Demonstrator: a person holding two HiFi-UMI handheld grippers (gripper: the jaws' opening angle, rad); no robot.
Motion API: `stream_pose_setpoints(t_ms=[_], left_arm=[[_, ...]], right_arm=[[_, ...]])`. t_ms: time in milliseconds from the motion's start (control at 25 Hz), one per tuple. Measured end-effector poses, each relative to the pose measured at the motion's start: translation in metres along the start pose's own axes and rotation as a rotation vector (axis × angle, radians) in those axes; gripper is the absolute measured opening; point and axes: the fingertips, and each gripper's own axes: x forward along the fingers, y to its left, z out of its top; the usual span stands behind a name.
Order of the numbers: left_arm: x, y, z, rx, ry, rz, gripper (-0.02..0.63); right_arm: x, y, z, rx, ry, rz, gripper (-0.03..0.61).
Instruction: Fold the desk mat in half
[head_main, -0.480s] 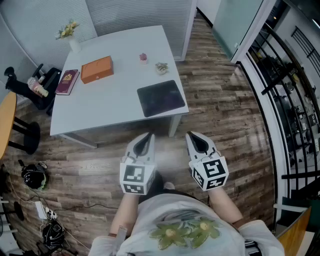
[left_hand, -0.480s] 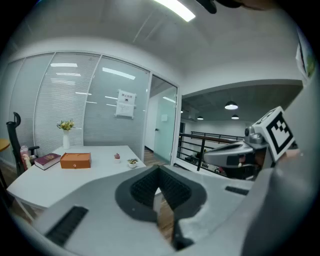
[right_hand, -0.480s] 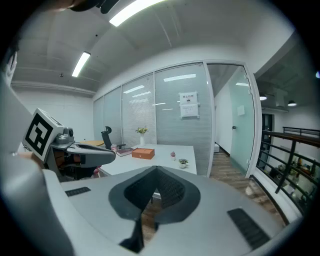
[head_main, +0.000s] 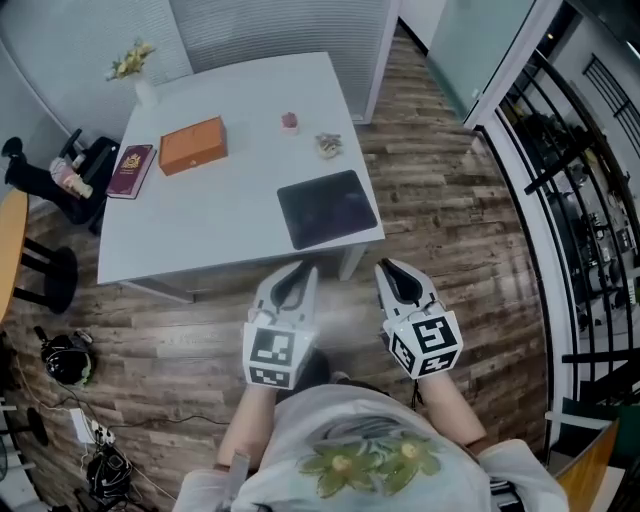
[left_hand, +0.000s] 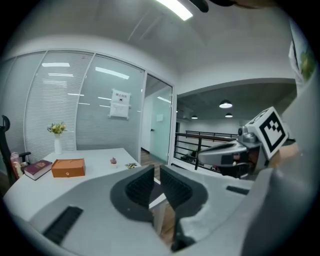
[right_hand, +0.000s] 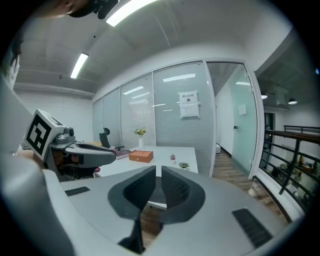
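Note:
A dark desk mat (head_main: 327, 208) lies flat and unfolded on the near right corner of the white table (head_main: 230, 220). Both grippers are held over the wooden floor just short of the table's front edge, apart from the mat. My left gripper (head_main: 300, 268) is shut with nothing in it, and its jaws (left_hand: 156, 187) point at the table corner. A little to its right, my right gripper (head_main: 385, 265) is also shut and empty, with its jaws (right_hand: 159, 187) closed. Each gripper view shows the other gripper beside it.
On the table stand an orange box (head_main: 193, 145), a maroon book (head_main: 132, 170), a vase of flowers (head_main: 140, 75) and two small ornaments (head_main: 328, 145). A chair and bags (head_main: 60, 175) are at the left, a black railing (head_main: 560, 190) at the right, and cables (head_main: 95, 440) on the floor.
The table and mat sit slightly lower and nearer in the head view. Both grippers stay shut and keep almost the same place.

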Motion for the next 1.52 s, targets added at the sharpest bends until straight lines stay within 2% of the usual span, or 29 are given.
stream_pose_setpoints(t_ms=[40,120,160,360,520,720,960,1160,1520], left_arm=[[0.004,0.003,0.001,0.001,-0.001,-0.012,0.035],[0.013,0.011,0.003,0.011,0.002,-0.032,0.105],[0.018,0.015,0.003,0.021,0.008,-0.040,0.143],[0.040,0.034,-0.008,0.090,0.070,-0.086,0.213],[0.055,0.048,-0.028,0.154,0.137,-0.113,0.215],[0.069,0.059,-0.060,0.199,0.226,-0.114,0.215],[0.086,0.061,-0.089,0.247,0.310,-0.138,0.215],[0.105,0.063,-0.118,0.277,0.392,-0.169,0.215],[0.148,0.068,-0.174,0.291,0.582,-0.233,0.215]], right_arm=[[0.005,-0.001,0.000,0.000,0.003,0.003,0.033],[0.017,-0.004,0.000,0.001,0.013,0.009,0.142],[0.022,-0.007,0.000,0.000,0.018,0.006,0.169],[0.046,-0.025,-0.004,0.002,0.043,-0.036,0.186],[0.061,-0.034,-0.014,-0.018,0.079,-0.058,0.186],[0.074,-0.040,-0.036,-0.096,0.159,-0.059,0.186],[0.084,-0.049,-0.058,-0.120,0.223,-0.061,0.186],[0.100,-0.060,-0.079,-0.147,0.288,-0.039,0.186],[0.145,-0.092,-0.132,-0.209,0.487,0.040,0.186]])
